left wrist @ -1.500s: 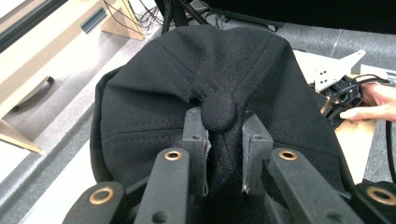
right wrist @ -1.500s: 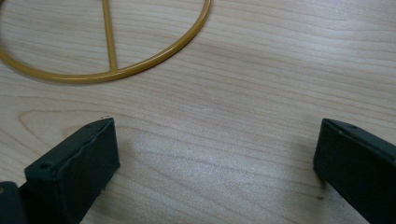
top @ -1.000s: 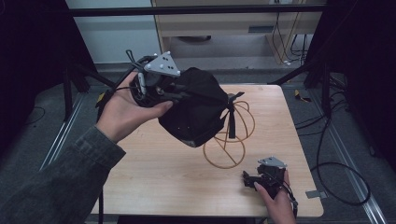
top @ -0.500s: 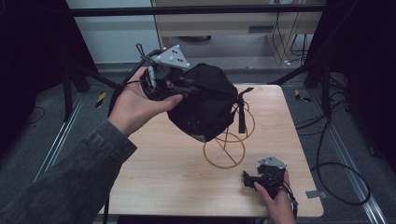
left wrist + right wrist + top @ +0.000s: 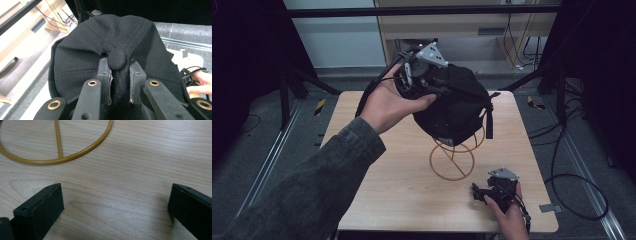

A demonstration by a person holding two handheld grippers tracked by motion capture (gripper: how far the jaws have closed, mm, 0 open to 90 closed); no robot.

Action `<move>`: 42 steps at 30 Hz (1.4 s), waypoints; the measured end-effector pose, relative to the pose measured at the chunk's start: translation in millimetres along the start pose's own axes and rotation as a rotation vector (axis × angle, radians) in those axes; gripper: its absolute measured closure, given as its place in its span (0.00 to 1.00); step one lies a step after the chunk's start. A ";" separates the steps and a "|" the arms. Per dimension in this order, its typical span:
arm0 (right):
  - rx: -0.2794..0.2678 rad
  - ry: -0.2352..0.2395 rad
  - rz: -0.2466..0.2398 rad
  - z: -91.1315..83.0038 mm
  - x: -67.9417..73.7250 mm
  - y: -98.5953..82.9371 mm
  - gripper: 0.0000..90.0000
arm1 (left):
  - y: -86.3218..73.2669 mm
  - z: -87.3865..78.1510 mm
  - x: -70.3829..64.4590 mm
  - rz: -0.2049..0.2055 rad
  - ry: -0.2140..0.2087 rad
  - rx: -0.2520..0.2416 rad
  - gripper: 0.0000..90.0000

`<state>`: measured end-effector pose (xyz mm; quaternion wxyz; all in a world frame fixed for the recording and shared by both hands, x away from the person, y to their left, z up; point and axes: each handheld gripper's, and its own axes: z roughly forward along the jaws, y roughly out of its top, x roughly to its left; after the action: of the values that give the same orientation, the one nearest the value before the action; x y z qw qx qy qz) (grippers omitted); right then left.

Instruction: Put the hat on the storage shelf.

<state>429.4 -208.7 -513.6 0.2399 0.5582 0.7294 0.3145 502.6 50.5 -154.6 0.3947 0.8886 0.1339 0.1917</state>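
Cap (image 5: pixel 112 47) — black stitched fabric, button-topped — pinched in left tongs (image 5: pixel 120 72).

One black cap (image 5: pixel 456 102) is showing, along with one gold wire stand (image 5: pixel 454 159) sitting on one wooden worktop (image 5: pixel 382 190). Two grippers are appearing, the left gripper (image 5: pixel 447 90) and the right gripper (image 5: pixel 476 191).

Lab or workshop — wooden table (image 5: pixel 387 190), floor rails (image 5: pixel 272 155), trailing cables (image 5: pixel 572 175), dark frame posts (image 5: pixel 284 90)
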 end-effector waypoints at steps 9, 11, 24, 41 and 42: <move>0.000 0.000 -0.001 0.0 0.0 0.0 0.00 | 6.8 21.9 -5.5 0.009 -0.016 0.026 0.83; 0.000 0.000 -0.001 0.0 0.0 0.0 0.00 | 7.5 26.9 -6.6 0.006 -0.023 0.032 0.83; 0.000 0.000 -0.001 0.0 0.0 0.0 0.00 | 7.3 49.0 -7.0 0.000 -0.044 0.054 0.83; 0.002 -0.001 -0.001 -0.2 0.0 0.0 0.00 | -6.5 67.0 -5.3 -0.032 -0.057 0.061 0.83; 0.002 -0.001 -0.001 -0.2 -0.1 0.0 0.00 | -6.7 67.7 -5.4 -0.037 -0.059 0.062 0.83</move>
<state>429.3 -208.8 -513.4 0.2399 0.5582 0.7298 0.3134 527.5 8.7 -202.5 0.3744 0.9030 0.1443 0.1537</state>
